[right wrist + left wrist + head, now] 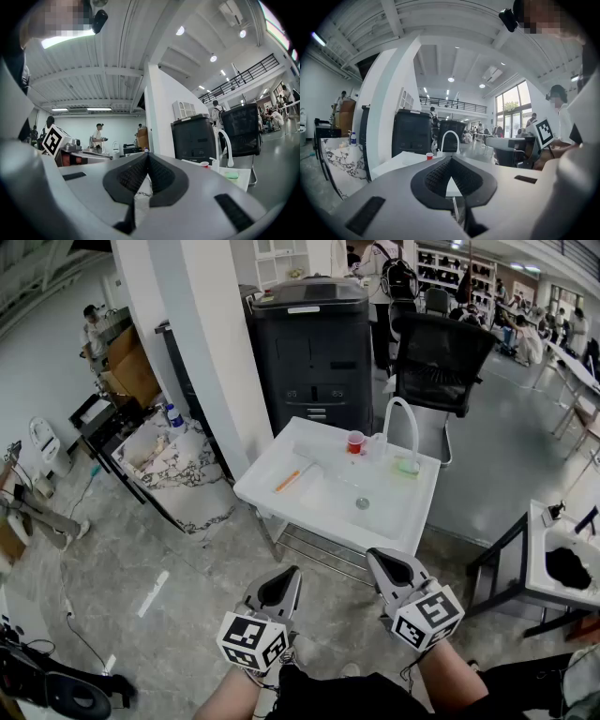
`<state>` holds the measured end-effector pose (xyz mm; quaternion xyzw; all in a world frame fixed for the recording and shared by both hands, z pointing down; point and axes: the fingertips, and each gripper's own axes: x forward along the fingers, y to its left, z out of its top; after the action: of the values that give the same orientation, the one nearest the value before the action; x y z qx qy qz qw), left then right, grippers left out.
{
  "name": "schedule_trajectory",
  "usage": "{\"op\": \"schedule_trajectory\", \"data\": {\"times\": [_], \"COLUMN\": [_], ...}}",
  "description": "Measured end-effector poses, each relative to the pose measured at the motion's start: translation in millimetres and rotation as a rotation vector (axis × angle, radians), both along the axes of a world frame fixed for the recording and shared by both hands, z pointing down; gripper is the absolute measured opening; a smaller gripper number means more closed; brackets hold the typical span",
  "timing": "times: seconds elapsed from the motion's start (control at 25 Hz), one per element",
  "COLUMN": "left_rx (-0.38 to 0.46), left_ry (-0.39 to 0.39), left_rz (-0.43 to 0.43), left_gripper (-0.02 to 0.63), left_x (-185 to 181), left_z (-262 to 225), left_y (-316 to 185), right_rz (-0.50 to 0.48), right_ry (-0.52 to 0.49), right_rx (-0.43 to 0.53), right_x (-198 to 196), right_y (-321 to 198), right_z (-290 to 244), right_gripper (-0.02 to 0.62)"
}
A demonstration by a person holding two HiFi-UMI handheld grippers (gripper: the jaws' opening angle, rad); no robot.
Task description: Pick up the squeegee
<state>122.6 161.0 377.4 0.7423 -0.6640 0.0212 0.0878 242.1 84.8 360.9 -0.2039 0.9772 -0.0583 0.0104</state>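
Observation:
In the head view an orange-handled squeegee lies on the left part of the white sink table. Both grippers hover above the floor on the near side of that table, well short of the squeegee. My left gripper is shut with nothing in it, its jaws meeting at the tip. My right gripper is likewise shut and empty. The squeegee cannot be made out in either gripper view.
On the sink table stand a red cup, a white faucet and a green sponge. Behind it are a black printer cabinet, a black office chair and a white pillar. Another white table is at right.

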Motion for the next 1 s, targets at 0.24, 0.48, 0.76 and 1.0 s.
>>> {"op": "schedule_trajectory", "data": {"times": [0.24, 0.48, 0.76, 1.0], "left_rx": [0.007, 0.011, 0.009, 0.004], "left_ry": [0.002, -0.005, 0.002, 0.021], "left_rz": [0.002, 0.013, 0.006, 0.003], "left_gripper": [0.017, 0.017, 0.017, 0.017], "left_x": [-2, -9, -33, -78], "left_z": [-1, -2, 0, 3], "left_y": [-1, 2, 3, -1], "right_rz": [-0.005, -0.013, -0.022, -0.006], "right_ry": [-0.007, -0.017, -0.010, 0.001], "right_rx": [0.000, -0.006, -0.017, -0.028], "right_x": [-3, -12, -38, -77], "right_y": [-1, 0, -2, -8], "right_z": [-1, -4, -3, -3], "right_gripper": [0.017, 0.017, 0.017, 0.017]}}
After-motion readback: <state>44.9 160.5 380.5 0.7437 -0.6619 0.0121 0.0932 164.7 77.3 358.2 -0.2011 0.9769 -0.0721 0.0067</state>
